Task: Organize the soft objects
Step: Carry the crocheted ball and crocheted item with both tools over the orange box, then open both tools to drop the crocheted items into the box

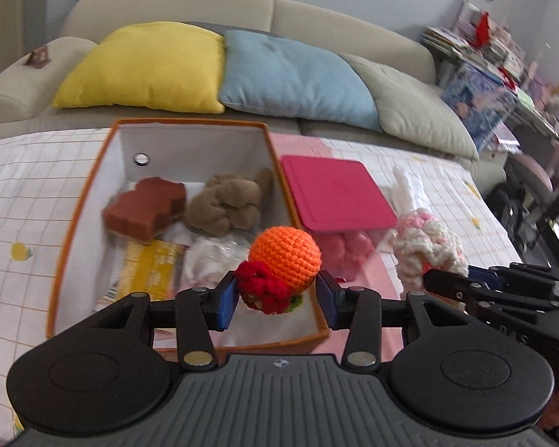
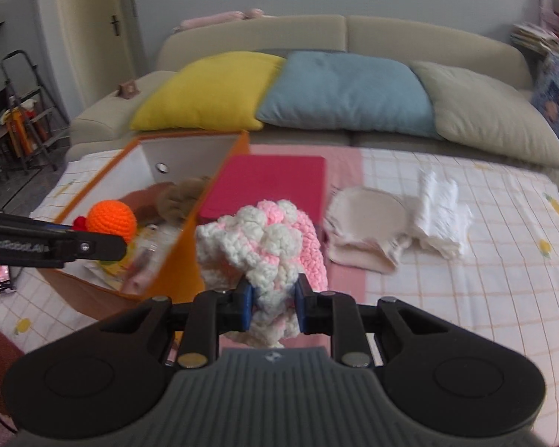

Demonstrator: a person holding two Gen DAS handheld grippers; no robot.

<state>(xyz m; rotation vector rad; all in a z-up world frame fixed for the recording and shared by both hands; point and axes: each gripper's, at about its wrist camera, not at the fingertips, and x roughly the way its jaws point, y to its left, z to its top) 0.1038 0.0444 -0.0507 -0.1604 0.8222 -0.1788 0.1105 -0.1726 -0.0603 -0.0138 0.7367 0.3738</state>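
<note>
Crocheted yarn filled both claws as a tidy-up of soft things went on over a checked tablecloth (image 2: 466, 279) in front of a beige sofa (image 1: 316, 18). The left gripper (image 1: 277, 298), jaws about half spread, held an orange ball (image 1: 285, 259) with a red knitted flower at its near end; the blue pads pressed its sides, and it hung above the near right corner of an orange box (image 1: 74, 231). The right gripper (image 2: 272, 303), jaws drawn narrow, was clamped on the lower folds of a pink-and-white knitted piece (image 2: 264, 249), raised just right of the box and in front of a pink-lidded tub (image 2: 268, 186).

Inside the box lay a brown block (image 1: 145, 208), a tan plush toy (image 1: 227, 205) and a yellow packet (image 1: 149, 272). Folded cream cloth (image 2: 365, 231) and a white cloth (image 2: 443, 219) waited on the table's right side, well apart from the box.

Both knitted pieces looked light and springy, likely to squash rather than break. The ball seemed best gripped across its middle, since a pinch on the flower alone might let it swing. The floppy piece appeared to want a deep bite into bunched folds, or it could slide out.
</note>
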